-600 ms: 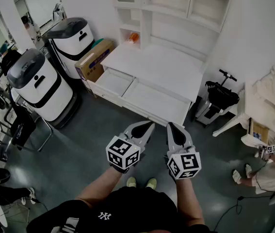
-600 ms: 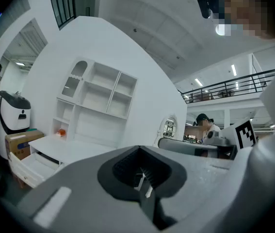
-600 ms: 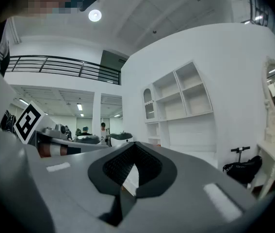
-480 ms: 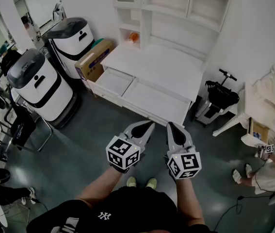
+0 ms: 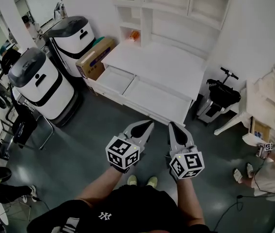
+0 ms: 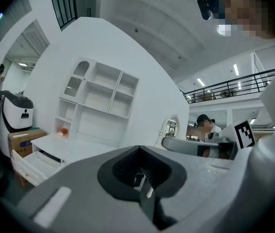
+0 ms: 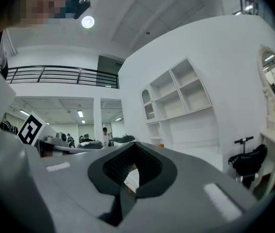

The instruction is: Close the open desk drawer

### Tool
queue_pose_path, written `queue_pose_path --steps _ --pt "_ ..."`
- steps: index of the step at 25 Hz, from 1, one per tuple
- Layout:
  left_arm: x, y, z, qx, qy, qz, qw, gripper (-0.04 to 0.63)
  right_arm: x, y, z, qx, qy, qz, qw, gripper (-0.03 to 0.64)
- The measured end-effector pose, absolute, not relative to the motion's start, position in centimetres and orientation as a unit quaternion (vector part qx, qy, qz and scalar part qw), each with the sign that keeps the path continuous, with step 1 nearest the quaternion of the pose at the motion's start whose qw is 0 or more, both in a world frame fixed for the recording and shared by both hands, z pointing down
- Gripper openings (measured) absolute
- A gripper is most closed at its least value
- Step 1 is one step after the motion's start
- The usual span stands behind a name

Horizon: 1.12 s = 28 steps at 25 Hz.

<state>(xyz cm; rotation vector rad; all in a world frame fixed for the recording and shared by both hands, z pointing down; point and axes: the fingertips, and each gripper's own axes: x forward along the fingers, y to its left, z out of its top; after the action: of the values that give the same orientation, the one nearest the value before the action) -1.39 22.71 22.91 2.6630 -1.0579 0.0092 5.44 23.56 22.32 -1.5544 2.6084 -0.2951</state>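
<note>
Left gripper [image 5: 147,126] and right gripper [image 5: 172,127] clenched, empty, well apart from open drawer [image 5: 156,101]. Box [image 5: 94,57] and scooter [image 5: 223,93] flank the desk [image 5: 161,67].

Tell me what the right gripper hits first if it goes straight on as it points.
The right gripper would probably meet the front of the wide drawer first; nothing shows in between, but depth is unclear.

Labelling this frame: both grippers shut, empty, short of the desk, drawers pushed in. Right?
No: the drawers stand pulled out of the desk, as the head view shows. The left gripper and right gripper are shut, empty and short of the desk, as stated.
</note>
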Motion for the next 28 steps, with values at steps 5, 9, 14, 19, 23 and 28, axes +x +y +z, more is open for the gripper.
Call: queue_pose_path --steps 5,9,14,19,23,28 --pt "-1.8 22.6 23.2 0.914 -0.381 0.003 0.137 0.0 6.6 23.7 22.6 -0.517 0.848 -0.106 0.06 0.023" --pt "-1.8 22.8 23.5 0.913 -0.387 0.005 0.133 0.0 6.9 23.8 22.8 -0.514 0.849 -0.108 0.063 0.022" --pt "-1.6 23.0 23.8 0.909 -0.396 0.007 0.134 0.0 7.5 24.1 23.2 -0.51 0.851 -0.113 0.064 0.022" --pt "-0.9 23.2 24.0 0.906 -0.402 0.01 0.131 0.0 8.3 24.1 23.3 -0.506 0.853 -0.112 0.068 0.021" --pt "-0.6 23.2 24.3 0.902 -0.412 0.013 0.132 0.0 8.9 24.0 23.4 -0.501 0.856 -0.111 0.069 0.023" --pt "0.3 23.1 24.6 0.897 -0.424 0.017 0.128 0.002 9.7 23.8 24.0 -0.49 0.862 -0.115 0.066 0.021"
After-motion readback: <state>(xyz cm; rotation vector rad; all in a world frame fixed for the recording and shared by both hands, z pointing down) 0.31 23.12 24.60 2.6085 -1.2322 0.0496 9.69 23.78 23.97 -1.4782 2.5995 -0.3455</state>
